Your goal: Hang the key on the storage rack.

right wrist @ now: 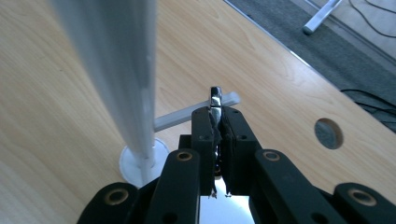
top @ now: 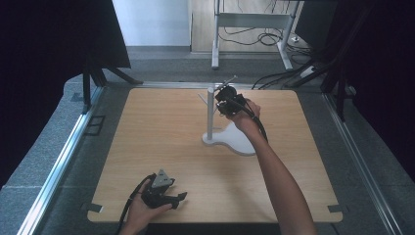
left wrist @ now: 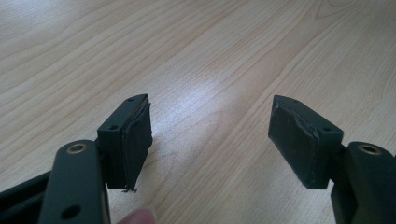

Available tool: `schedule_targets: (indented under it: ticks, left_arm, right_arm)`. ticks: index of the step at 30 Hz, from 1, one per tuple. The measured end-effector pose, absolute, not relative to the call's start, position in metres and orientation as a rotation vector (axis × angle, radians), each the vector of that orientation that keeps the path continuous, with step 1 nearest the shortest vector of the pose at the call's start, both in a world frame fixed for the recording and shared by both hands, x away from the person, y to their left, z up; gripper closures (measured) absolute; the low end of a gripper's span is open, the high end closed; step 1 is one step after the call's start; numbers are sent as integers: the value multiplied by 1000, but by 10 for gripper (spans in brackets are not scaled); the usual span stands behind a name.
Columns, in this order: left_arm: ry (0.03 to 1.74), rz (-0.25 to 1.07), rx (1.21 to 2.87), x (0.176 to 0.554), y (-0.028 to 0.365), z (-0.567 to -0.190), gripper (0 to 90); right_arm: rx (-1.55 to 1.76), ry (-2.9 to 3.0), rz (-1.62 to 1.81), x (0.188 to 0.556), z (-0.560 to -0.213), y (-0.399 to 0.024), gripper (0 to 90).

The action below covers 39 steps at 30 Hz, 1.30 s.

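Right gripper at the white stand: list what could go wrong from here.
1. The right gripper pinches only a thin shiny metal piece at its pad tips; it could slip or twist out.
2. It works close beside the white stand's post and side peg; a nudge might tip or shift the stand.
3. The left gripper rests open on the table, far off, so nothing steadies the base.
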<state>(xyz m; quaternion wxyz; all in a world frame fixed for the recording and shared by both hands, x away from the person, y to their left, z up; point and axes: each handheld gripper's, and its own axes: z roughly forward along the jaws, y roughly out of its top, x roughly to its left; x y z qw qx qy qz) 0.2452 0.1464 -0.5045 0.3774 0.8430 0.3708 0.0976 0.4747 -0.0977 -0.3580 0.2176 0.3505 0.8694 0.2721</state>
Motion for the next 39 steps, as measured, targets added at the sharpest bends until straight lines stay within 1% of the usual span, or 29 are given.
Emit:
schedule_targets:
  ticks: [4, 5, 6, 9, 11, 14, 30, 39]
  left_arm:
    - [944, 248, 2161, 245, 145, -505, 307]
    - [943, 248, 2163, 245, 145, -505, 307]
    - [942, 248, 2167, 245, 144, -506, 307]
    - [942, 247, 2169, 245, 144, -506, 306]
    - [940, 247, 2170, 245, 143, -506, 307]
    - [938, 247, 2173, 245, 143, -506, 307]
    - [938, 252, 2191, 245, 141, -508, 306]
    - [942, 252, 2194, 245, 140, -509, 305]
  right_arm:
    - [973, 2428, 787, 471, -361, -99, 834]
    - [973, 2433, 790, 469, -362, -99, 808]
    - [971, 2443, 809, 466, -362, -99, 761]
    - [965, 2440, 824, 463, -361, -101, 739]
    - [972, 2437, 846, 460, -360, -103, 698]
    - [980, 2438, 888, 452, -359, -109, 669]
    - [967, 2442, 1011, 413, -370, -141, 601]
    - [1003, 2418, 1083, 383, -389, -169, 568]
